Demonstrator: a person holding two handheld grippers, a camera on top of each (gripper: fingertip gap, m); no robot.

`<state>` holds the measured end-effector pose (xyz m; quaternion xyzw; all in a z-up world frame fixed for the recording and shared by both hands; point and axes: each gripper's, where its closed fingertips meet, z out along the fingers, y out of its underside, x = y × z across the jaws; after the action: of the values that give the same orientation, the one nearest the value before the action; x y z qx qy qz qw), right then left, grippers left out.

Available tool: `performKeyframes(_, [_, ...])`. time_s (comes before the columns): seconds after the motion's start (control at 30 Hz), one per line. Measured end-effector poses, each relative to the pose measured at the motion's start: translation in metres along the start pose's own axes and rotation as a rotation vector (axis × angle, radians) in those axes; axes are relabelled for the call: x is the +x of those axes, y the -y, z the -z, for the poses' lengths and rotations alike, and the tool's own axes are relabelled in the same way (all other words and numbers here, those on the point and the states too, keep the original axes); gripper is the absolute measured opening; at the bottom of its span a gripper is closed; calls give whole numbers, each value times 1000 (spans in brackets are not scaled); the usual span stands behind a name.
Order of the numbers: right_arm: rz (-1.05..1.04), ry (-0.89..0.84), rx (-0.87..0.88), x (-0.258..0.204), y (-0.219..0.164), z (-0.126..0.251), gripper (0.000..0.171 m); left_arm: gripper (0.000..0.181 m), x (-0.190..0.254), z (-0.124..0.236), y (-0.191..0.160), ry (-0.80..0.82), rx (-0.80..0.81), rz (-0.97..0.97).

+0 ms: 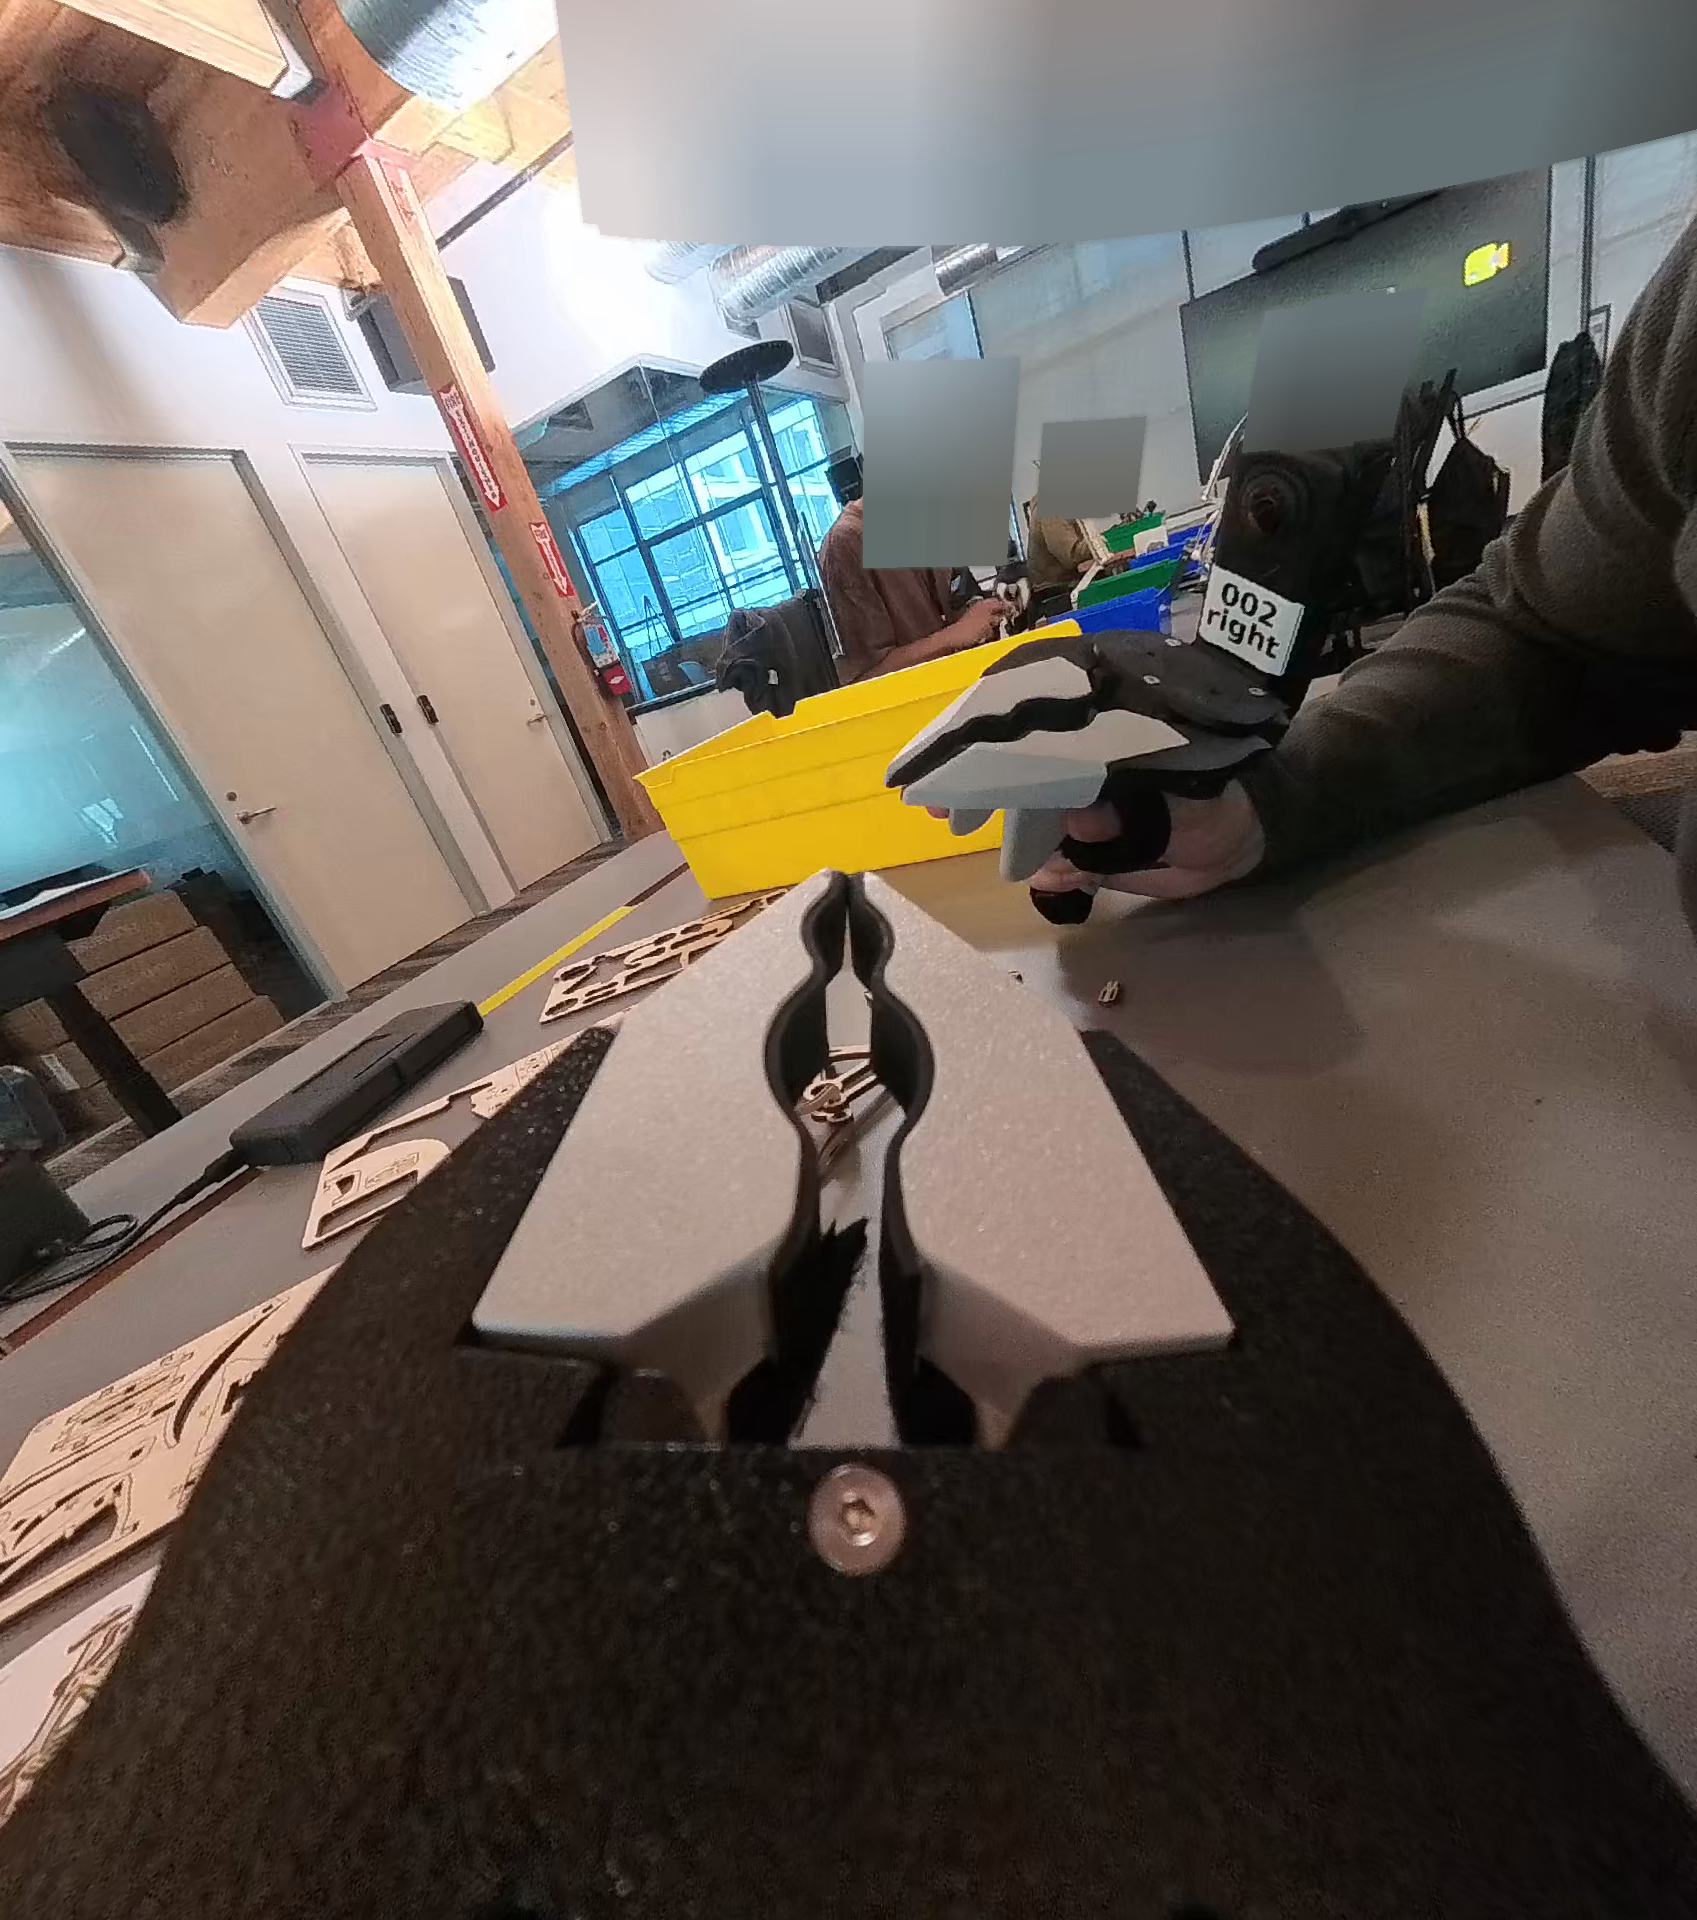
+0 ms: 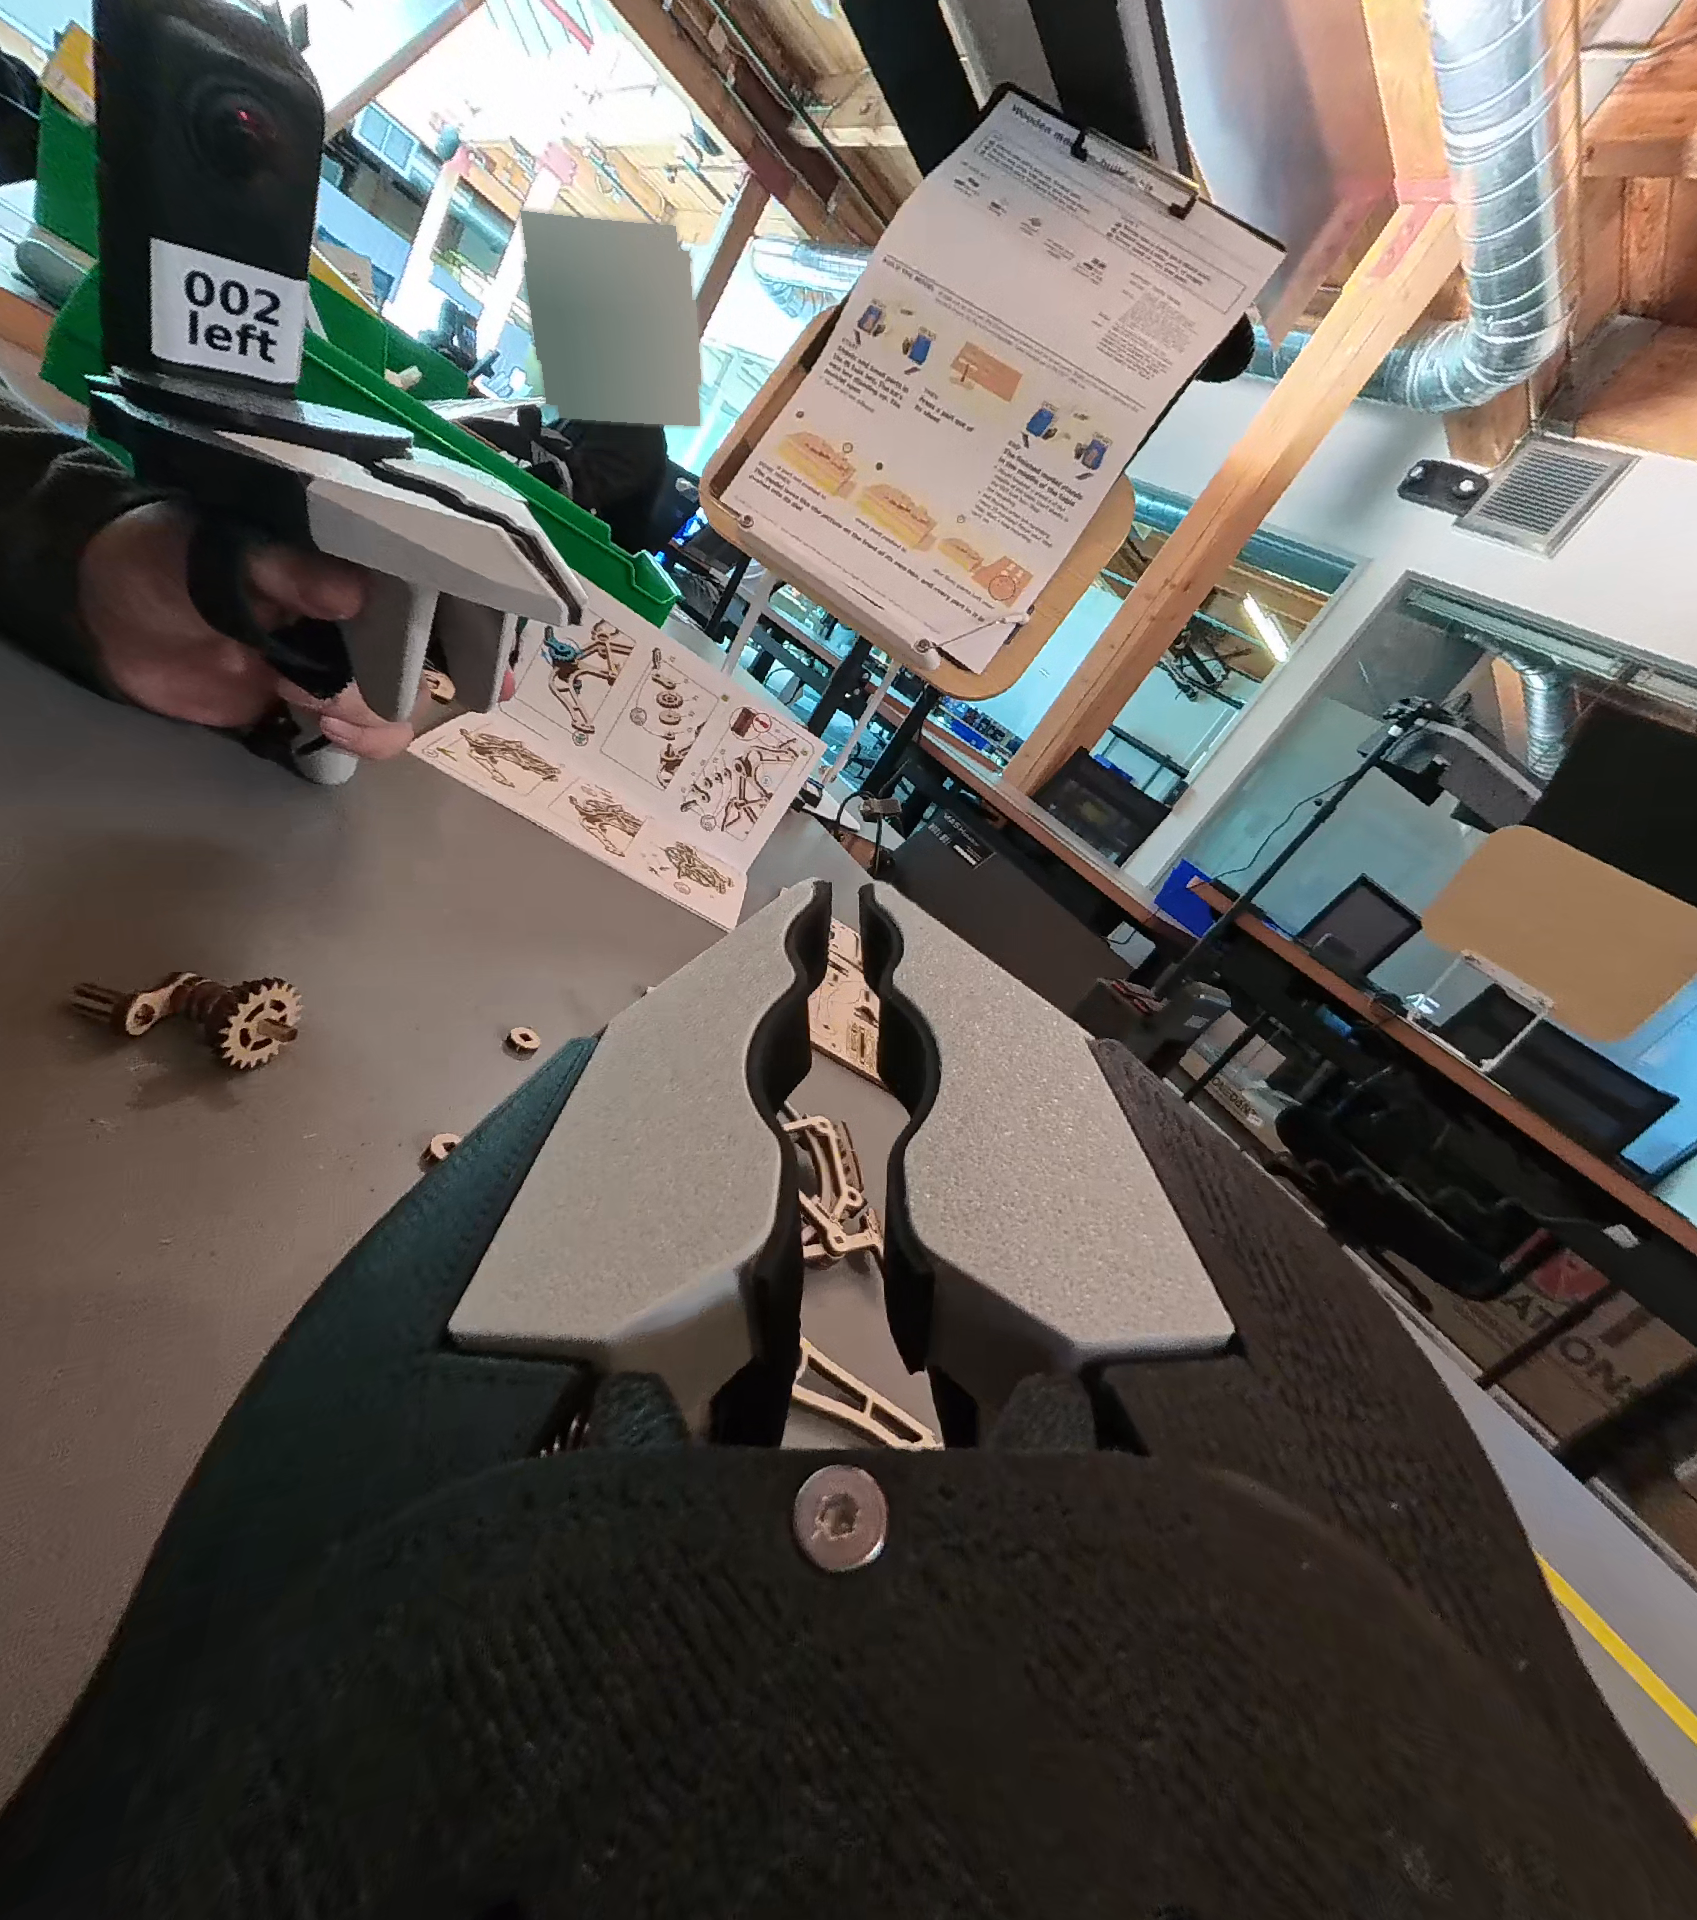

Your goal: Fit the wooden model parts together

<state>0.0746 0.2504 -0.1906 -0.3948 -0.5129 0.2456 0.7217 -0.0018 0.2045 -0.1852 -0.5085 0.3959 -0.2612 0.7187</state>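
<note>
Wooden model parts are lying scattered on the grey table point(image 2: 148, 1299), and I am holding both tools low over it. My left gripper point(image 1: 846, 896) is sitting with its jaws nearly together, tips almost touching; through the gap I am seeing a small wooden piece point(image 1: 831, 1103), but I cannot tell whether it is pinched or simply lying beneath. My right gripper point(image 2: 844, 900) is showing a slightly wider slit with nothing caught at the tips — a lattice-like wooden frame point(image 2: 833, 1195) is lying on the table below it.

Moving outward, a gear-and-shaft subassembly point(image 2: 200, 1013) is resting well apart to the side, with small loose washers point(image 2: 522, 1037) near it. That piece is looking already joined, so I am judging some fitting done. Punched-out plywood sheets point(image 1: 65, 1475) are spreading along the left edge, a yellow bin point(image 1: 802, 790) is standing beyond, and an instruction leaflet point(image 2: 636, 748) is lying open near a clipboard point(image 2: 979, 416) — most of the build, I am guessing, is remaining.
</note>
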Motion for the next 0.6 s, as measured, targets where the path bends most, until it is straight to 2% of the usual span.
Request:
performKeyframes(0.5, [6,12,-1,-2,1,0,3,0,1,0,-1,-3,-4,-6])
performKeyframes(0.6, [4,-34,-11,6,0,0,3,0,1,0,-1,-3,-4,-6])
